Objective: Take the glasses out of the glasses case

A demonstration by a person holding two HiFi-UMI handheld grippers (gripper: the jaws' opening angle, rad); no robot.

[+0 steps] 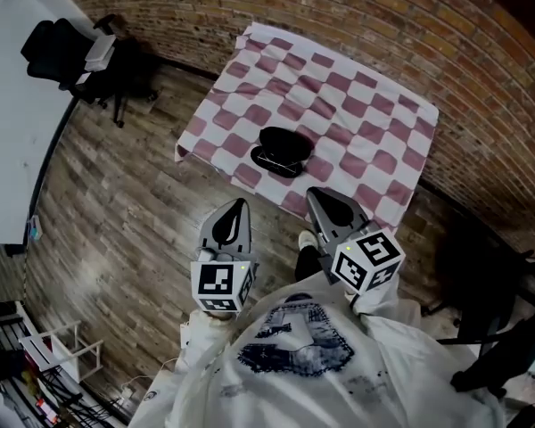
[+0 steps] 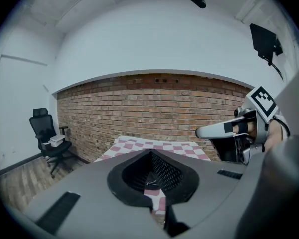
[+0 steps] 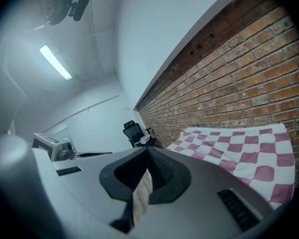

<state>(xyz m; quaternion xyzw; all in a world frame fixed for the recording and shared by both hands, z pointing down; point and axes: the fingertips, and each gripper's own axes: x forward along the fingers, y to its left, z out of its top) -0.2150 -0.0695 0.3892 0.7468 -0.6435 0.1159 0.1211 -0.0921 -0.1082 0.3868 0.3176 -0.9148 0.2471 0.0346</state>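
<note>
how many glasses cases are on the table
1: a black oval glasses case near the middle of the pink-and-white checked tablecloth, towards the person's edge. Nothing there could hide another.

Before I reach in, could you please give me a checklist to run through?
1. Glasses case lies on the checked cloth with nothing lying against it: ok.
2. Case lid is open: it looks so in the head view, but it is too small to settle: cannot tell.
3. Glasses are inside the case: cannot tell.
4. Left gripper is ready to grasp: it is empty but its jaws are together: not ok.
5. Right gripper is ready to grasp: it is empty but its jaws are together: not ok.
6. Grippers are at the case: both hang short of it: not ok.
</note>
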